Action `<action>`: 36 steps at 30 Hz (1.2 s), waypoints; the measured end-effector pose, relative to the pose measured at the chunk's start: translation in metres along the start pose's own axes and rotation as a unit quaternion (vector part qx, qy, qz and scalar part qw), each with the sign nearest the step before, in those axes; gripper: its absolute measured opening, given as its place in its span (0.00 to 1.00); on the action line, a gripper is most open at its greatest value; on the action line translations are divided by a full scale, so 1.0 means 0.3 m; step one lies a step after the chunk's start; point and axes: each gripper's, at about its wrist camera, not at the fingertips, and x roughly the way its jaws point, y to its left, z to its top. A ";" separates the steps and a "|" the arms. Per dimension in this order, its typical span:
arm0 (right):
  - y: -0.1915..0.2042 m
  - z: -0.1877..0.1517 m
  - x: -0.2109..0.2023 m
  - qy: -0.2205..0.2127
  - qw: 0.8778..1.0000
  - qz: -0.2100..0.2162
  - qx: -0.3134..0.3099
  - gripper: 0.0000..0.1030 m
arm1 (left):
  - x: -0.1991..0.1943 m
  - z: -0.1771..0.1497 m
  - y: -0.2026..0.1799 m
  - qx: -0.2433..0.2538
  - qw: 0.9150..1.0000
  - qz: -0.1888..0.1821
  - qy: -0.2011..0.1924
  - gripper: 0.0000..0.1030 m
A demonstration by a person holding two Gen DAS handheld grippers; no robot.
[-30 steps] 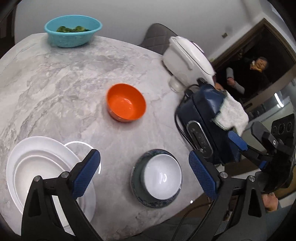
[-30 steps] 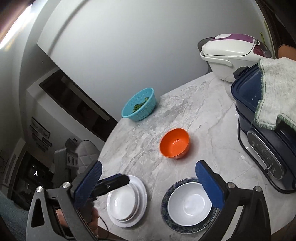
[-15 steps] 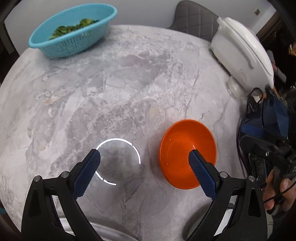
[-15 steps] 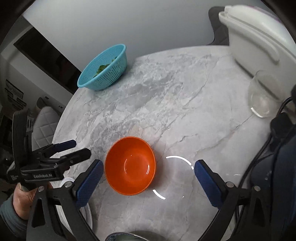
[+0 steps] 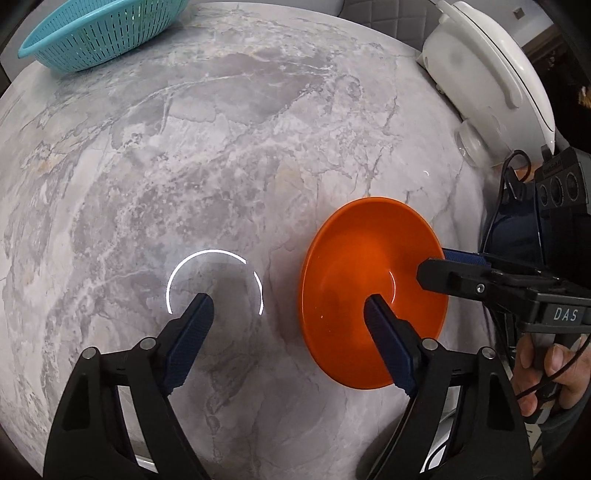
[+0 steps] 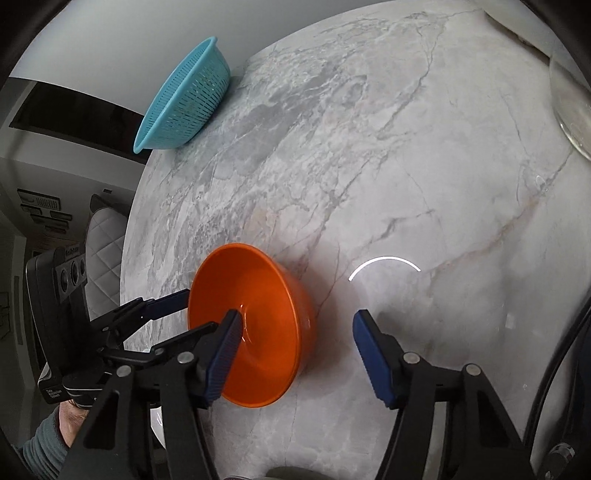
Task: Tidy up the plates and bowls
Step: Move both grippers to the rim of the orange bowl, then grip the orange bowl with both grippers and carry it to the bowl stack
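— What are the grippers doing?

— The left gripper (image 5: 284,310) is spreading its jaws wide; its right finger is hanging over the orange bowl (image 5: 369,288). The right gripper (image 6: 295,328) is gaping too, its left finger dipping inside the bowl's rim.

— Where is the bowl sitting?

— On the marble table (image 5: 221,147), between both grippers, well apart from the blue colander (image 5: 96,33) and the white cooker (image 5: 491,62).

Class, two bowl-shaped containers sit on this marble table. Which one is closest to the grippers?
The orange bowl: both open grippers have a finger over its inside. The turquoise colander sits away at the table's far edge.
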 end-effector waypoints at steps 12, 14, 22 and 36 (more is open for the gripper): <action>-0.017 -0.006 0.059 0.038 0.999 -0.009 0.011 0.38 | 0.070 0.028 -0.009 -0.019 1.000 -0.017 0.018 0.30; -0.026 -0.006 0.067 0.041 0.999 -0.008 0.020 0.30 | 0.071 0.029 -0.014 -0.015 1.000 -0.013 0.018 0.25; -0.013 -0.007 0.060 0.038 0.999 -0.010 0.021 0.15 | 0.072 0.019 -0.032 -0.013 1.000 -0.017 0.021 0.08; 0.023 -0.015 0.001 0.030 0.999 -0.013 0.025 0.15 | -0.043 -0.009 -0.058 -0.015 0.999 -0.024 0.016 0.07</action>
